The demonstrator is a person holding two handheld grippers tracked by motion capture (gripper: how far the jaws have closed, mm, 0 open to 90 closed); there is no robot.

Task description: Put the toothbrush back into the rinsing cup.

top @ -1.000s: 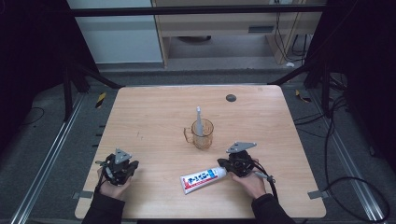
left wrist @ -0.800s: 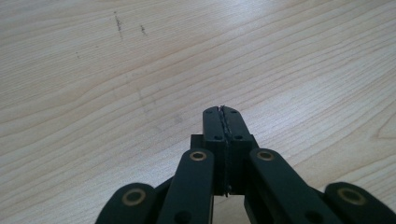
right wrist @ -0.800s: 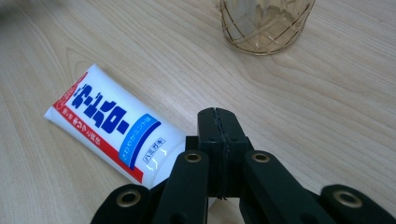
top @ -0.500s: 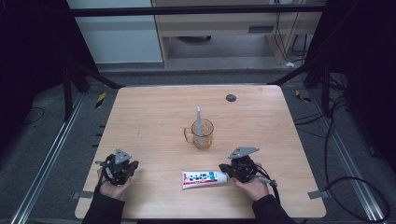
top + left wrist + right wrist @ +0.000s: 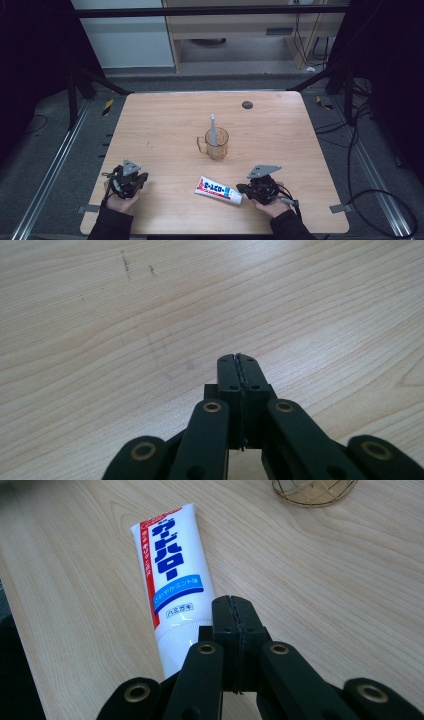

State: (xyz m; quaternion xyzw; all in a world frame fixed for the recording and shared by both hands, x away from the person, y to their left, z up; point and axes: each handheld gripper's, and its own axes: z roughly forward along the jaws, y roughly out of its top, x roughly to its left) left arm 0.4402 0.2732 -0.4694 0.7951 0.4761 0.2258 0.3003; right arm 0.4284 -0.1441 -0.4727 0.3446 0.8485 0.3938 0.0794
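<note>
A white toothpaste tube (image 5: 217, 190) with blue and red print lies flat near the table's front edge; the right gripper view shows the tube (image 5: 167, 575) running away to the upper left. My right gripper (image 5: 241, 189) is shut with nothing between its jaws, and its tips (image 5: 231, 602) sit just over the tube's near end, on its right side. Whether they touch it I cannot tell. My left gripper (image 5: 141, 178) rests at the front left, shut (image 5: 239, 360), over bare wood. An amber glass mug (image 5: 218, 144) holding a toothbrush (image 5: 212, 129) stands mid-table.
A small dark round disc (image 5: 246, 105) is set in the wooden table (image 5: 165, 125) near its far edge. The mug's base (image 5: 314, 491) is just beyond the tube in the right gripper view. Metal frame rails and cables run around the table.
My right gripper has drawn back toward the front edge. The tube's right end has swung down with it, so the tube now slopes the other way. The left gripper has stayed put.
</note>
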